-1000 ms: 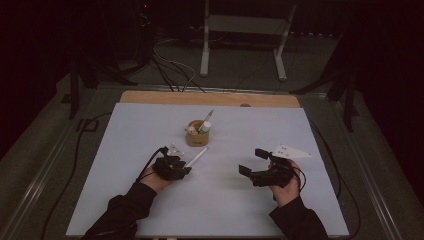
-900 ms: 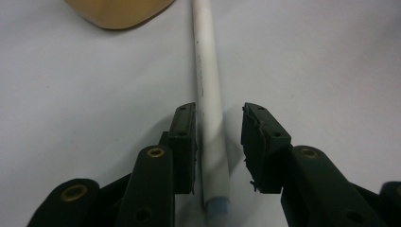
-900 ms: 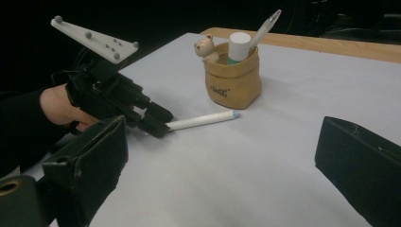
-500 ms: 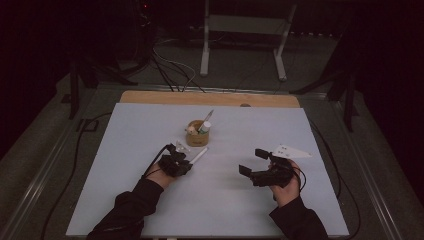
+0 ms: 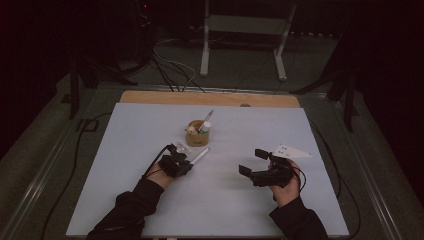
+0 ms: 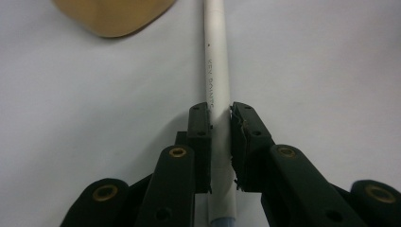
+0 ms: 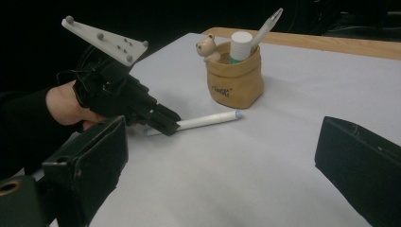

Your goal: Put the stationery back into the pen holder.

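Left gripper view: pen (image 6: 217,71) ends cropped.

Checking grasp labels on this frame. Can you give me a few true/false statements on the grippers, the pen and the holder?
1. The left gripper is shut on the white pen. True.
2. The pen is lifted clear of the table. False: in the right gripper view it lies flat on the table.
3. The right gripper is open, with nothing between its jaws. True.
4. The tan holder is tipped over. False: it stands upright, with a pen and a white-capped tube in it.
5. A small bear figure sits at the holder's rim. True.
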A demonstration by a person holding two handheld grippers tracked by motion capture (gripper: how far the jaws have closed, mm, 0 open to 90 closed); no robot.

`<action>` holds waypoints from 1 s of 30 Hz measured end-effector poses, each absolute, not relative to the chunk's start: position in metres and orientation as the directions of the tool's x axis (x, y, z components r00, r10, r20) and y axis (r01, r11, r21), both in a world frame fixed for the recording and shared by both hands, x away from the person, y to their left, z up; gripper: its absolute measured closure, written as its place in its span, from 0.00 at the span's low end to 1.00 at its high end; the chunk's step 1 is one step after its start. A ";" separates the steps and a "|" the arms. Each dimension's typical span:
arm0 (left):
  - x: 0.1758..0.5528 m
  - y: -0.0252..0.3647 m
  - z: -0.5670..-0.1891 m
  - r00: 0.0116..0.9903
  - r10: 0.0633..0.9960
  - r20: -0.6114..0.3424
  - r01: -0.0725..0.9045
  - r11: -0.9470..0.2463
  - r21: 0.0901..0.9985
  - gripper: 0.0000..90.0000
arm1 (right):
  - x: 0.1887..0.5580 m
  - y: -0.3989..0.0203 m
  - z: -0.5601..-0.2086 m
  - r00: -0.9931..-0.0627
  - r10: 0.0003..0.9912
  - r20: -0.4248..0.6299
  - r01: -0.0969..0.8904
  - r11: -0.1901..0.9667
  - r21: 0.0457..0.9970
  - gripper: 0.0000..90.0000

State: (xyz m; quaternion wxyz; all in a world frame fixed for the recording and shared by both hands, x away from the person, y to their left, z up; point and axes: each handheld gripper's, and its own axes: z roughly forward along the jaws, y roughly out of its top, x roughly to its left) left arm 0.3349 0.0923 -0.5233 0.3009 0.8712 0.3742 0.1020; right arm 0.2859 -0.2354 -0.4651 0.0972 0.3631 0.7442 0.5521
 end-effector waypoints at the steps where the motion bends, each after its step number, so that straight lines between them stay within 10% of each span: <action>1: 0.334 0.092 -0.523 0.699 0.714 -0.039 0.587 -0.542 0.601 0.89 | 0.286 -0.235 -0.465 -0.717 0.648 0.256 0.433 0.127 0.892 0.04; 30: 0.312 0.086 -0.500 0.790 0.602 -0.118 0.480 -0.486 0.730 0.89 | 0.285 -0.231 -0.468 -0.724 0.636 0.267 0.442 0.132 0.887 0.03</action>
